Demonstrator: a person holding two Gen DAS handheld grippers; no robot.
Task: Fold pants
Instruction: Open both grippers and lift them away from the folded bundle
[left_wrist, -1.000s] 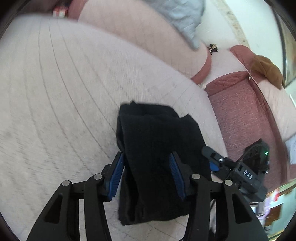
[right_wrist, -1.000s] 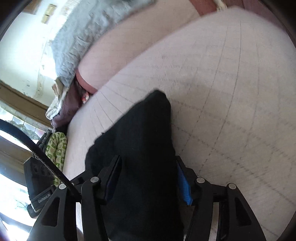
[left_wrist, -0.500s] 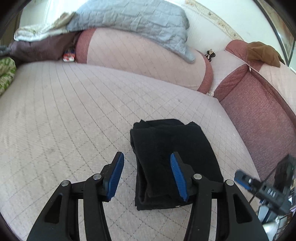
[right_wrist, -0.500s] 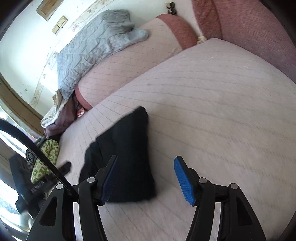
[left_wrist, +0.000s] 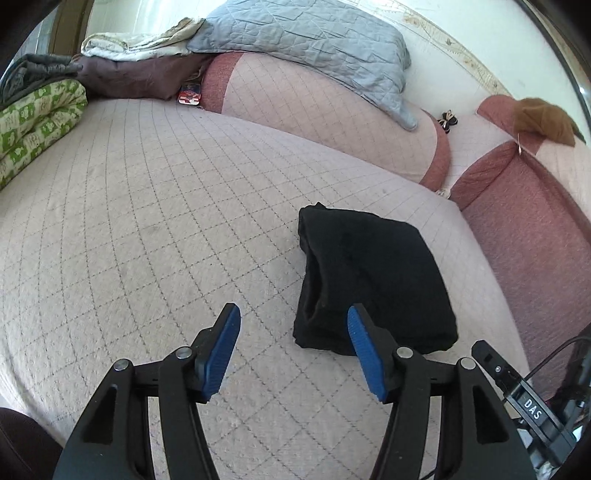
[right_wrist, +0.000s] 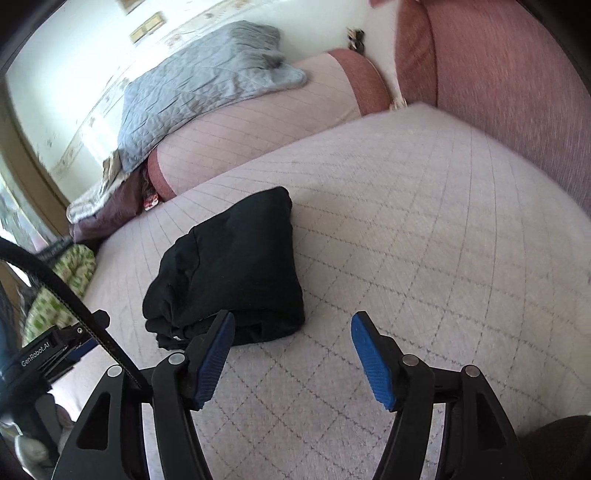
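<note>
Both blue-padded tongs, left (left_wrist: 293, 349) and right (right_wrist: 291, 356), spread and empty; folded black fabric pants (left_wrist: 369, 280) at frame centre on pale quilted bed (left_wrist: 147, 221), loose left-edge layers liable to spring open if brushed.

We pull both grippers back off the folded pants (left_wrist: 373, 280). Left gripper (left_wrist: 291, 350) no longer straddles them; its jaws gape over bare bed (left_wrist: 147, 221). Right gripper (right_wrist: 291, 354) also clear, pants now lie ahead to its left.
</note>
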